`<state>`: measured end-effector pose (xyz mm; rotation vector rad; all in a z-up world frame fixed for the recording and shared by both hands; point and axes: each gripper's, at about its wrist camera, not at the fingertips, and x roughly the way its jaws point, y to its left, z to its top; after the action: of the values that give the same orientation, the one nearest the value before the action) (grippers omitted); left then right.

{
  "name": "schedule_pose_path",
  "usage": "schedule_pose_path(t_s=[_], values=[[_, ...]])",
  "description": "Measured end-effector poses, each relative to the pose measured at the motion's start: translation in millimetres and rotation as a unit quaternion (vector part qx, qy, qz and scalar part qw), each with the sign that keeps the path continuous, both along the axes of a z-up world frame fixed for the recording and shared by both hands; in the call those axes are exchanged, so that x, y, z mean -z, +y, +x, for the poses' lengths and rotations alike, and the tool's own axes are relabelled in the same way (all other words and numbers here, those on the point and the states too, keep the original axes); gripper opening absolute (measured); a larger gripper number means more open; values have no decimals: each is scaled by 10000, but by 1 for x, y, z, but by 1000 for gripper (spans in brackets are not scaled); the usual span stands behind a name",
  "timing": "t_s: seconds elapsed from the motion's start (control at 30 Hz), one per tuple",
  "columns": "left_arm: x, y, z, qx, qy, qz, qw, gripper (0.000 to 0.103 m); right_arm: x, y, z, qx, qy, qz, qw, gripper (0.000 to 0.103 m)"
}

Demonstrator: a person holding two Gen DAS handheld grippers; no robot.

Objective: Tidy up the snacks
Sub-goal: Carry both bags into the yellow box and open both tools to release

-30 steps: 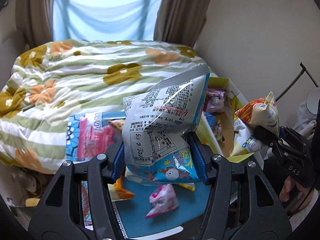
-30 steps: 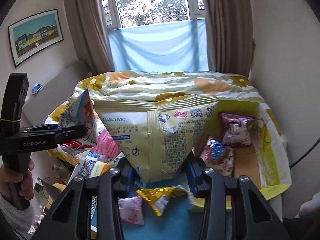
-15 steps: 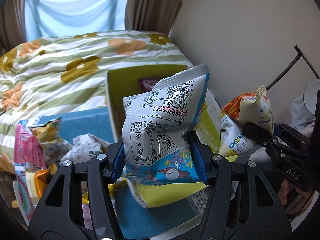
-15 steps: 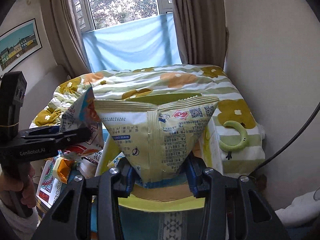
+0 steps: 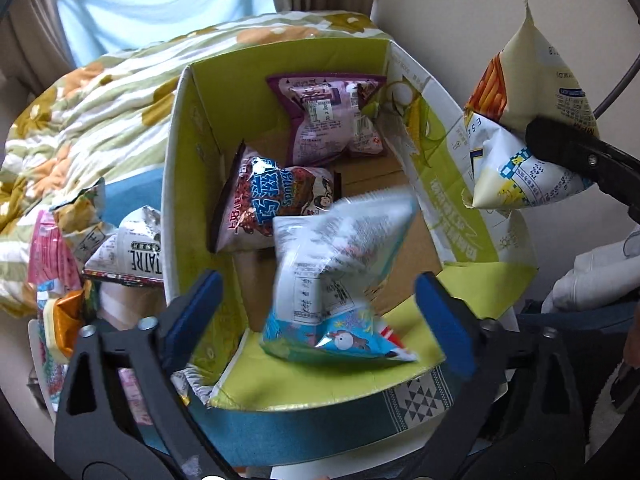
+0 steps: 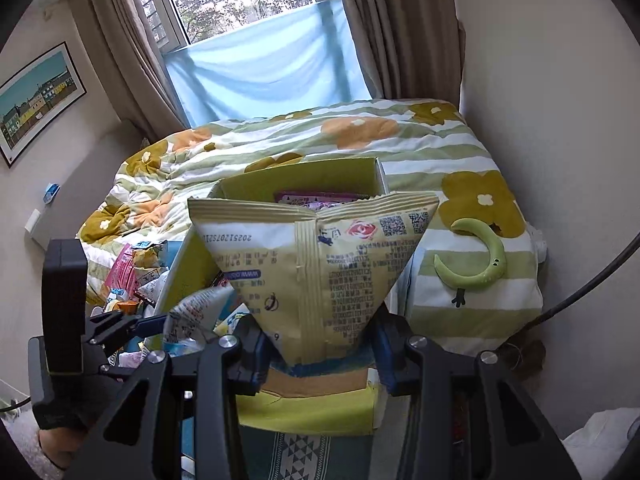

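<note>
Two snack bags in play, one box [image 5: 180, 184] as destination. Left tool [image 5: 316, 320]: fingers spread wide, holding nothing; blue bag [image 5: 336, 280], blurred, sits loose between them over the box's near flap, apparently let go to drop inside. Right tool [image 6: 320, 354]: clamped on cream bag's [image 6: 316, 256] lower corner, poised above the box, likely next in. Purple bag [image 5: 328, 116] and red bag [image 5: 272, 204] lie in the box. Loose packets [image 5: 100, 240] remain left of it.

The left wrist view looks steeply down from close above the open green box [image 5: 180, 184]. The right wrist view sits beside it, facing level across the bed [image 6: 400, 152] toward the window [image 6: 240, 0]. Both views share the box and bed.
</note>
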<state>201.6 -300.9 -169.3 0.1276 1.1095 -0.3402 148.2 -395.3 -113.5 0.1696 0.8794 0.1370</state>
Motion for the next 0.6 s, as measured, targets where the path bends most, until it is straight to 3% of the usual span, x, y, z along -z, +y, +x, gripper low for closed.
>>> schedule_pose_path(t_s=[0.33, 0.6], values=[[-18, 38, -4, -350, -9, -130, 9993, 103, 0, 7, 17, -372, -21, 84, 9993, 39], [-24, 59, 8, -442, -81, -200, 9988, 103, 9, 26, 54, -448, 147, -32, 9989, 39]])
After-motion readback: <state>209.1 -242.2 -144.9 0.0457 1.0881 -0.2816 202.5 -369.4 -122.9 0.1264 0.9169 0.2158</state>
